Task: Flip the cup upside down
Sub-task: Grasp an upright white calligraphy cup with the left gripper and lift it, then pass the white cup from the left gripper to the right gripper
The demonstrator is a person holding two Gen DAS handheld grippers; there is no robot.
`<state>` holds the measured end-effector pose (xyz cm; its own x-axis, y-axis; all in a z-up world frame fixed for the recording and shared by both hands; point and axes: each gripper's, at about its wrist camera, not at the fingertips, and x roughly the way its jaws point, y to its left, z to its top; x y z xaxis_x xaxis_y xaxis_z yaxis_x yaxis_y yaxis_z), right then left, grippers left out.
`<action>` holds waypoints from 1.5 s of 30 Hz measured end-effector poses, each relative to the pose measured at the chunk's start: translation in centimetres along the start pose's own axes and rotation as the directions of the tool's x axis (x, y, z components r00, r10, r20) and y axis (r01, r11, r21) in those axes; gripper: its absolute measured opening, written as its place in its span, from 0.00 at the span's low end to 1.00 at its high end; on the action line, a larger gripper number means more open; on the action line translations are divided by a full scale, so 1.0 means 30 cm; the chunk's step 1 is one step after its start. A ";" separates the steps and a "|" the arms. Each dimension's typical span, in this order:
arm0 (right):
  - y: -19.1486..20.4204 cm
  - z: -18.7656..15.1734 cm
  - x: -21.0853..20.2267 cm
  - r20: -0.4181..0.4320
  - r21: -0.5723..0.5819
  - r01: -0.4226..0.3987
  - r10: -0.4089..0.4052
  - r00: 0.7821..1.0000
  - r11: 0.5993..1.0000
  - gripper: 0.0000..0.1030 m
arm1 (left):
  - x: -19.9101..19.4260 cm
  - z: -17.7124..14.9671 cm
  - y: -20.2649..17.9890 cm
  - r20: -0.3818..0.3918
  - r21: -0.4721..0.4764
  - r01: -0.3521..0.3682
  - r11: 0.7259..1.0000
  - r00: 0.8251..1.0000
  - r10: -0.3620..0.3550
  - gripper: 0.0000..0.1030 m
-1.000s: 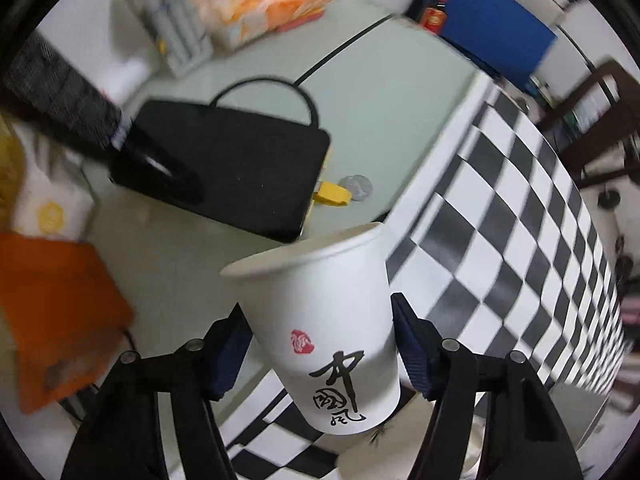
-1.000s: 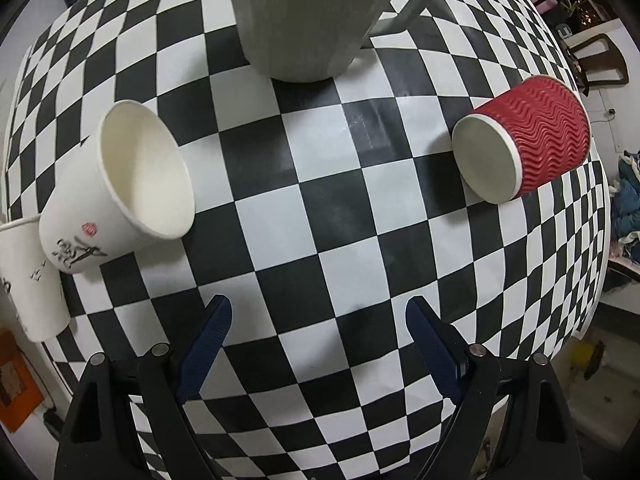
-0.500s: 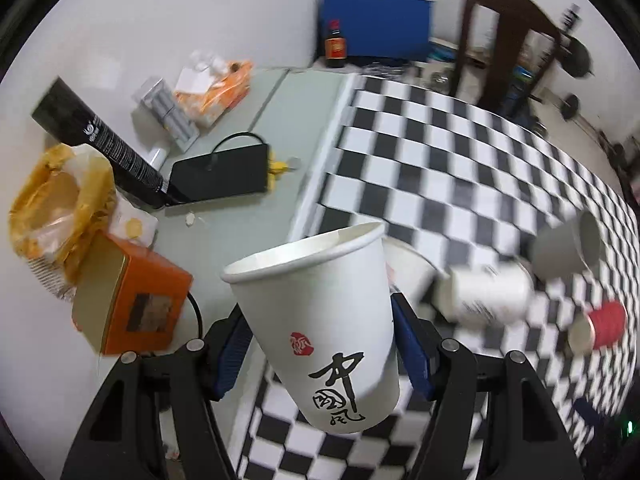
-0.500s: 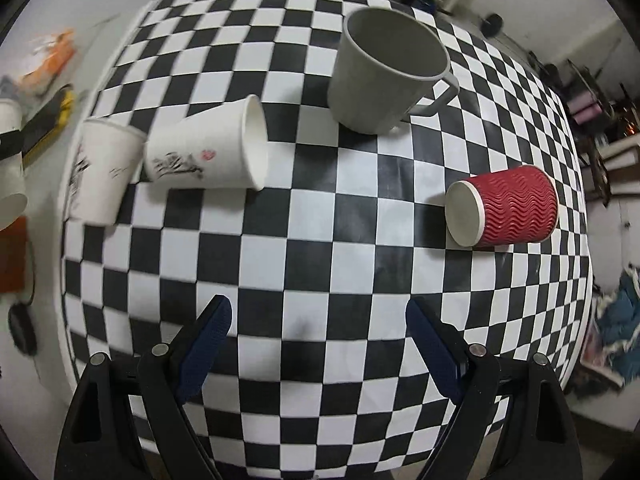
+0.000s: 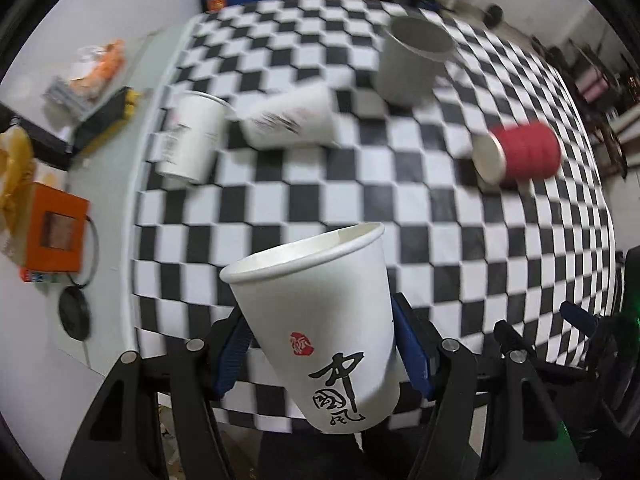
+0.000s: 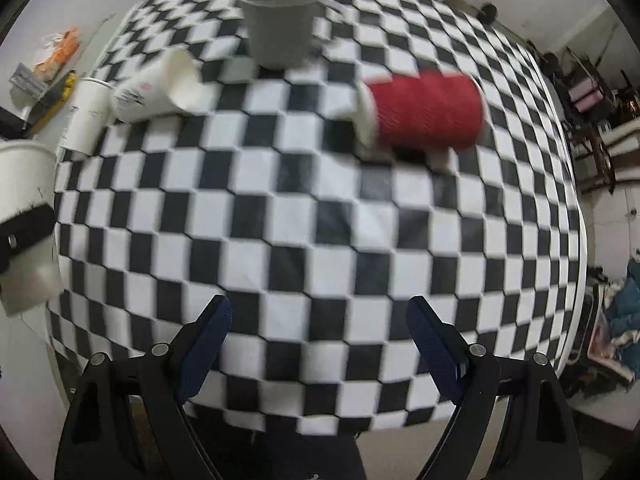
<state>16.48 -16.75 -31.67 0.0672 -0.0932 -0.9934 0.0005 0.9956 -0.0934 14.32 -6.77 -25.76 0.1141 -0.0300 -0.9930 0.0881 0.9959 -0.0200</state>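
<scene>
My left gripper (image 5: 320, 344) is shut on a white paper cup with black calligraphy (image 5: 320, 320) and holds it mouth-up, slightly tilted, above the near edge of the checkered table (image 5: 400, 216). The held cup also shows at the left edge of the right wrist view (image 6: 24, 200). My right gripper (image 6: 320, 340) is open and empty over the table's near edge. A red ribbed cup (image 6: 424, 110) lies on its side ahead of it.
A white cup (image 5: 192, 140) stands near the table's left edge, another (image 5: 292, 120) lies on its side beside it. A grey mug (image 5: 412, 64) stands at the back. An orange box (image 5: 56, 232) and clutter sit on the grey counter at the left.
Both grippers pulled back toward the table's near edge. The left one swung right with the cup, so the view moved from the counter to the table. The red cup looms larger in the right view.
</scene>
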 end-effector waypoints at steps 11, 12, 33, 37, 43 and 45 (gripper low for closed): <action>-0.363 -0.176 0.173 -0.115 0.122 0.055 -0.041 0.992 0.991 0.87 | 0.189 -0.059 -0.368 -0.087 0.150 0.041 0.988 0.996 -0.028 0.62; -0.388 -0.183 0.184 -0.122 0.131 0.058 -0.042 0.992 0.990 0.87 | 0.204 -0.056 -0.384 -0.095 0.155 0.044 0.987 0.995 -0.029 0.62; -0.587 -0.186 0.250 -0.141 0.190 0.076 -0.049 0.989 0.979 0.87 | 0.352 0.000 -0.434 -0.134 0.129 0.042 0.991 0.991 -0.024 0.85; -0.577 -0.187 0.239 -0.138 0.199 0.077 -0.049 0.989 0.977 0.87 | 0.384 0.011 -0.423 -0.130 0.124 0.041 0.991 0.991 -0.025 0.86; -0.596 -0.202 0.225 -0.127 0.218 0.072 -0.045 0.991 0.973 0.87 | 0.339 0.002 -0.376 -0.095 0.097 0.048 0.994 0.995 -0.039 0.98; -0.600 -0.206 0.209 -0.116 0.228 0.065 -0.039 0.992 0.971 0.87 | 0.289 0.002 -0.340 -0.065 0.076 0.055 0.996 0.997 -0.050 0.98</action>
<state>10.72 -35.30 -36.63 -0.0493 -0.1321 -0.9900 0.2324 0.9625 -0.1400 14.46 -17.18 -34.16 0.0447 -0.0745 -0.9962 0.1695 0.9833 -0.0659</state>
